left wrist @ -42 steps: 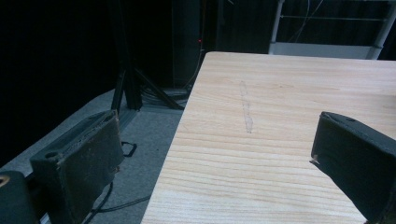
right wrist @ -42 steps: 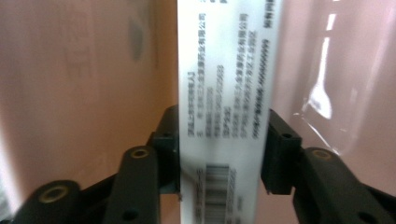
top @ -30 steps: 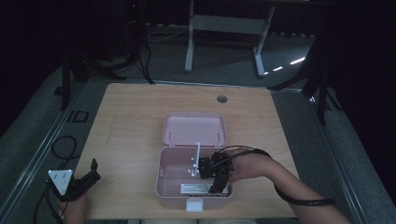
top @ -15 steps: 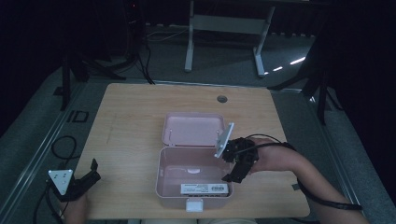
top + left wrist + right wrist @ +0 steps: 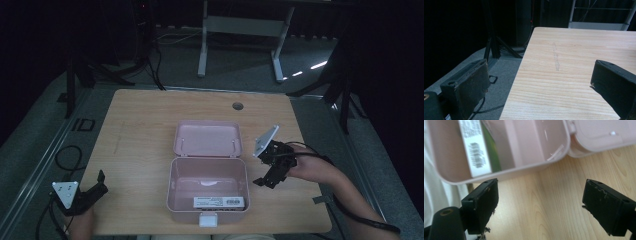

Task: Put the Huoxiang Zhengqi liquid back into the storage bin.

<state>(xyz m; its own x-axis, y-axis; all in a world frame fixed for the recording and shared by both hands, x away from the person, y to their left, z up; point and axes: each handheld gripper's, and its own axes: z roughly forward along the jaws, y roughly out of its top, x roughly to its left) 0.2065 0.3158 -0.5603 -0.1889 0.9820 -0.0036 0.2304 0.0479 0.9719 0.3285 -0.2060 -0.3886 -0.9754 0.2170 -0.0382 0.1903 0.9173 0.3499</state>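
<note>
Change: a second ago the right hand-held gripper (image 5: 263, 181) was inside the box (image 5: 207, 185); now it is out, over bare bench (image 5: 145, 130) just right of the box. The white stick it held up in the box a second ago is not between its jaws now.
Right hand-held gripper: jaws spread wide, nothing between them, seen in the right gripper view (image 5: 540, 203).
Left hand-held gripper (image 5: 97, 186): same place as before, at the near left corner of the bench, jaws spread and empty (image 5: 536, 85).
Box: pink, open, near the middle of the bench at its near edge; lid (image 5: 207, 139) lies back on the far side.
Inside box: a white barcoded carton (image 5: 219, 202) along the near wall.
Hard to tell: the carton's print is too small to read; room beyond the bench is dark.
Open room: bare wood to the left and far side of the box; a narrower strip on its right, where the right hand-held gripper is.
</note>
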